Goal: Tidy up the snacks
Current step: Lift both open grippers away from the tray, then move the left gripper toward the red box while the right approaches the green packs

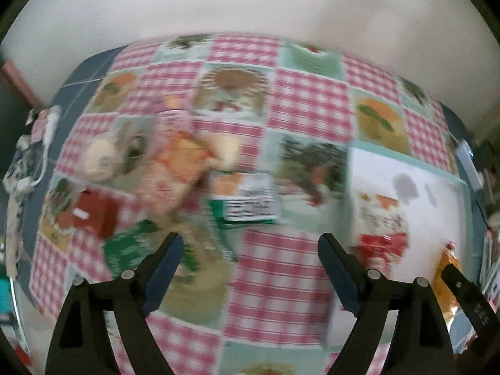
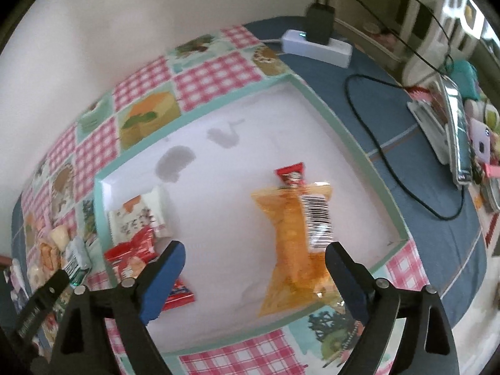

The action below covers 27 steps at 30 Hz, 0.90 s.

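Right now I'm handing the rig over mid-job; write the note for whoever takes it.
Left gripper: open, empty, above the checked cloth.
Right gripper: open, empty, over the white tray.
In the tray: orange chip bag, small red packet at its far end, white packet, red packets.
Left to do: loose snacks on the cloth, including a green and white packet and an orange packet. The left view is blurred, so count them yourself.

Both grippers have black angular frames with silver screws and blue-padded fingers [image 1: 165,259] [image 2: 343,276].
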Each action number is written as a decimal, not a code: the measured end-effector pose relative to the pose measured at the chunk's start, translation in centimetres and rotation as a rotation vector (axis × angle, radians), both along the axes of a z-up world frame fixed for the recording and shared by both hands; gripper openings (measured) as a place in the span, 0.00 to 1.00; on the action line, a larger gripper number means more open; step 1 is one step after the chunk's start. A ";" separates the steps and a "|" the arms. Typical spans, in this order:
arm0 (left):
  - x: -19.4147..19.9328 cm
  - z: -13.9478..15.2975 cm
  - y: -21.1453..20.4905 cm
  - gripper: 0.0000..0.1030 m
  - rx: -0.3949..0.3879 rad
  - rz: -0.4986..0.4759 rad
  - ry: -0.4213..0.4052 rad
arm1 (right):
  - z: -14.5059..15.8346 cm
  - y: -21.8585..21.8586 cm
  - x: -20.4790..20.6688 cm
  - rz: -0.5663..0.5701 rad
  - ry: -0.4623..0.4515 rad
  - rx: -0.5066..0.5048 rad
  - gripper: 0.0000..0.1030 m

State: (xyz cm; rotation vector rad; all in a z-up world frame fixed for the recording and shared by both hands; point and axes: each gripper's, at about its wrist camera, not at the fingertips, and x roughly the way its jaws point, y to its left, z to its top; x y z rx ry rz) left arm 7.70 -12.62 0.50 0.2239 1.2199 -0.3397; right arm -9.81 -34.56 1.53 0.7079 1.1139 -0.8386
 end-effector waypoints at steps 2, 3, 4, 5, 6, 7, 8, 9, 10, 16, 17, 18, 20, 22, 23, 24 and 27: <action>0.9 0.1 1.7 0.87 0.011 0.044 -0.011 | 0.1 0.5 0.4 0.014 -0.010 -0.002 1.00; 1.3 0.2 2.6 0.87 0.019 0.068 -0.018 | 0.2 0.8 0.6 0.019 -0.017 -0.005 1.00; 1.7 0.2 3.4 0.87 0.030 0.085 -0.025 | 0.3 1.2 0.9 0.032 -0.027 -0.006 1.00; 2.1 0.3 4.3 0.87 0.047 0.104 -0.039 | 0.3 1.4 1.0 0.041 -0.030 -0.005 1.00; 2.4 0.4 5.0 0.87 0.064 0.116 -0.053 | 0.3 1.7 1.3 0.050 -0.032 -0.006 1.00; 2.6 0.5 5.7 0.87 0.079 0.127 -0.066 | 0.4 2.2 1.7 0.062 -0.034 -0.008 1.00; 2.9 0.6 6.6 0.87 0.102 0.143 -0.083 | 0.3 2.5 1.9 0.071 -0.034 -0.009 1.00; 3.1 0.7 7.3 0.87 0.114 0.155 -0.093 | 0.3 2.8 2.1 0.080 -0.034 -0.009 1.00; 3.3 0.9 8.3 0.87 0.131 0.173 -0.106 | 0.3 3.2 2.5 0.092 -0.036 -0.006 1.00; 4.9 1.8 13.0 0.87 0.153 0.291 -0.130 | 0.2 5.2 4.1 0.153 -0.040 -0.003 1.00; 5.2 1.8 13.7 0.87 0.150 0.307 -0.129 | 0.3 5.4 4.4 0.160 -0.042 -0.002 1.00; 5.4 1.9 14.5 0.87 0.145 0.323 -0.126 | 0.3 5.7 4.6 0.168 -0.046 -0.001 1.00; 5.8 1.9 16.0 0.87 0.129 0.357 -0.116 | 0.3 6.5 5.2 0.190 -0.055 0.006 1.00; 6.2 1.7 17.3 0.87 0.116 0.390 -0.102 | 0.2 7.4 6.0 0.217 -0.064 0.012 1.00; 6.4 1.6 17.9 0.87 0.111 0.402 -0.095 | 0.2 7.9 6.4 0.231 -0.066 0.014 1.00; 6.5 1.4 18.4 0.87 0.106 0.413 -0.087 | 0.2 8.2 6.6 0.240 -0.068 0.015 1.00; 6.9 0.8 19.7 0.87 0.087 0.440 -0.057 | 0.1 9.8 7.7 0.280 -0.076 0.023 1.00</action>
